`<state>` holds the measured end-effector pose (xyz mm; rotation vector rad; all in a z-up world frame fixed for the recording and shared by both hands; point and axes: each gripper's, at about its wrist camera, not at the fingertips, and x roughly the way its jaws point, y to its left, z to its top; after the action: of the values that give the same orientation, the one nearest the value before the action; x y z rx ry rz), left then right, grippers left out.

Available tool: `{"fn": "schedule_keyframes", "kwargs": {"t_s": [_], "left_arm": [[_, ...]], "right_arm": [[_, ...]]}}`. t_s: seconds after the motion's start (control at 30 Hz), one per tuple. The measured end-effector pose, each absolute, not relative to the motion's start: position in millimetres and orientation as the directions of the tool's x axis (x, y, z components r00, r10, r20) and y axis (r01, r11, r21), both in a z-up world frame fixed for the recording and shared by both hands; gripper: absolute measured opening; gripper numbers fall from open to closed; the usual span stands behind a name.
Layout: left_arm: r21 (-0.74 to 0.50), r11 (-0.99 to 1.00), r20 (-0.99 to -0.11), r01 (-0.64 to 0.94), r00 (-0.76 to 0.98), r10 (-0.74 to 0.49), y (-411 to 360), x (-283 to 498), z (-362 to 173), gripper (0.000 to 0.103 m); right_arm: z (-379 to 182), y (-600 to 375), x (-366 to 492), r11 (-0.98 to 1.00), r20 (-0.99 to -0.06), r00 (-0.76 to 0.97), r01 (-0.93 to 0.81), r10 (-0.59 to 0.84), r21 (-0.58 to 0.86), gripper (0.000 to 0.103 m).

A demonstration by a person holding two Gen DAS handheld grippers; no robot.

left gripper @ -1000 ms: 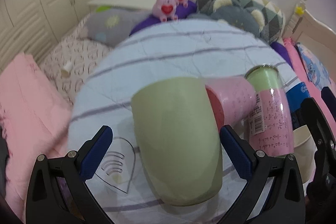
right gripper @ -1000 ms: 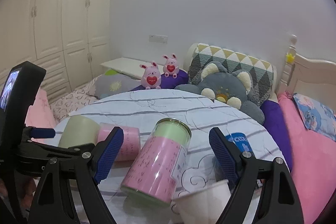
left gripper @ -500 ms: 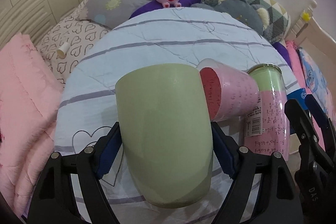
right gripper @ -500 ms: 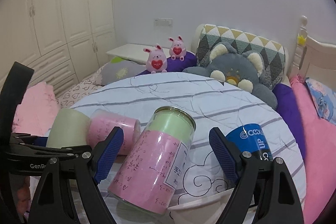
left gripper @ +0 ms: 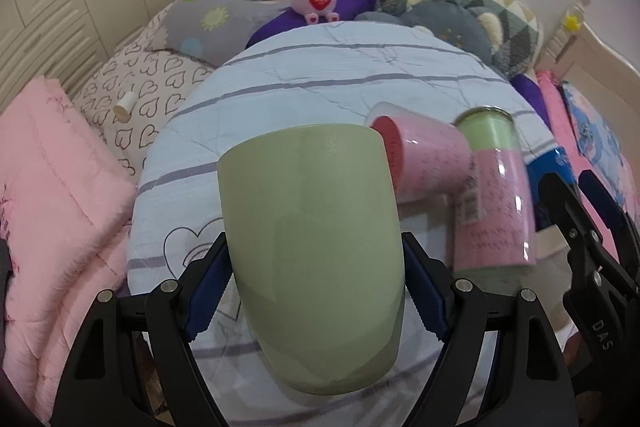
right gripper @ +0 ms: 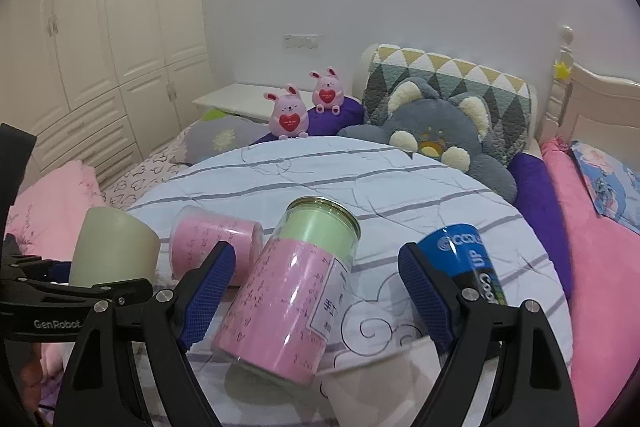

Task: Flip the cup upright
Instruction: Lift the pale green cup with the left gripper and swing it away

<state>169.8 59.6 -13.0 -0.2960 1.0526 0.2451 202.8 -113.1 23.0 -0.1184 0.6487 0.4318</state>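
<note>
Left hand-held gripper (left gripper: pixel 316 287) clamped on green cup (left gripper: pixel 316 247), blue pads pressed against both sides; cup mouth faces away, hidden. Pink cup (left gripper: pixel 424 163) lies on its side just behind, partly covered. Pink-labelled jar (right gripper: pixel 288 295) tilted between spread fingers of right hand-held gripper (right gripper: pixel 316 287), untouched. Blue can (right gripper: pixel 468 263) cut off by right finger.

far half of round table (right gripper: pixel 400 179) open | near: pink cup (left gripper: pixel 424 163), jar (left gripper: pixel 496 187), probably touching
</note>
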Motion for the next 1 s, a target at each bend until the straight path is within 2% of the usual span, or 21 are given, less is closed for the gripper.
{"fn": "schedule_keyframes", "kwargs": {"t_s": [0.53,0.87,1.0], "left_arm": [[-0.115,0.992,-0.868,-0.047,0.490,-0.077,-9,115,3,0.082],[-0.090,0.987,-0.885,0.134,0.443,-0.141,-50,94,-11,0.082],[-0.092,0.985,-0.900,0.143,0.412,-0.144,-57,96,-23,0.082]], "right_arm": [[39,-161,130,0.977,-0.595,0.783,-0.211,0.180,0.018,0.085],[29,-200,93,0.999,-0.628,0.778,-0.038,0.038,0.013,0.085],[21,-211,84,1.000,-0.644,0.765,0.003,0.005,0.011,0.085]]}}
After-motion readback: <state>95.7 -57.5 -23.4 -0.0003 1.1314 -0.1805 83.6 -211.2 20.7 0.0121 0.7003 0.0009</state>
